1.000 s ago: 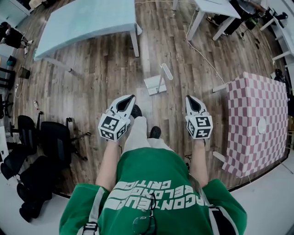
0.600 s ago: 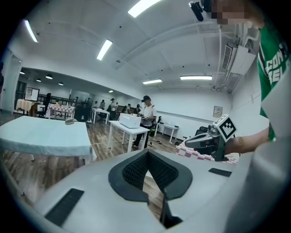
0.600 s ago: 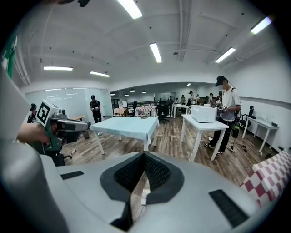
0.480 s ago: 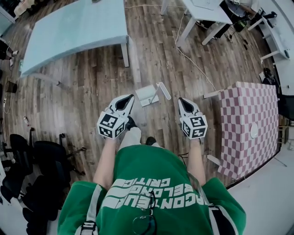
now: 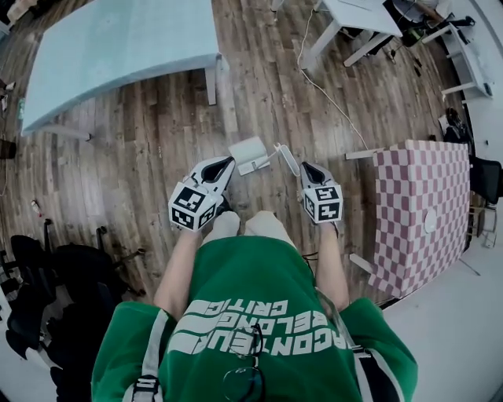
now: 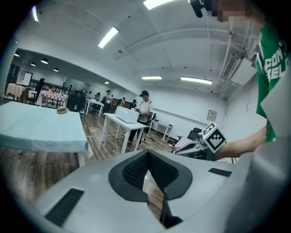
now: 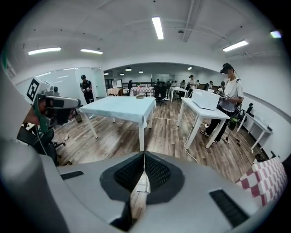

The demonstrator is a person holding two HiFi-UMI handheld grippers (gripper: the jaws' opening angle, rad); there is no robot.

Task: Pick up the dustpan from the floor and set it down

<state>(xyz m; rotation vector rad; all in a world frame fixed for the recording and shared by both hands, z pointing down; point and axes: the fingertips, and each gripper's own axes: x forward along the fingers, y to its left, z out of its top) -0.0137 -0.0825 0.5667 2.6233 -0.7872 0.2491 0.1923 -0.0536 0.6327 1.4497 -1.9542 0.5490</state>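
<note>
The white dustpan [image 5: 250, 155] lies on the wooden floor, its long handle [image 5: 286, 158] slanting off to the right. In the head view my left gripper [image 5: 225, 163] hangs just below the pan, its tips close to the pan's near edge. My right gripper [image 5: 306, 167] hangs just right of the handle's end. Both have their jaws shut with nothing between them. Neither touches the dustpan. A pale patch, probably the dustpan [image 7: 141, 184], shows through the slit under the right gripper's jaws. The right gripper [image 6: 198, 143] also shows in the left gripper view.
A light blue table [image 5: 118, 47] stands ahead on the left and a white table [image 5: 357, 14] ahead on the right. A pink checked table [image 5: 420, 208] is close on the right. A cable [image 5: 334, 98] runs across the floor. Black office chairs [image 5: 47, 275] crowd the left. A person [image 7: 229, 98] stands by the white table.
Both grippers have moved forward and down toward the dustpan, which now lies right at their tips. Both sets of jaws stayed shut.
</note>
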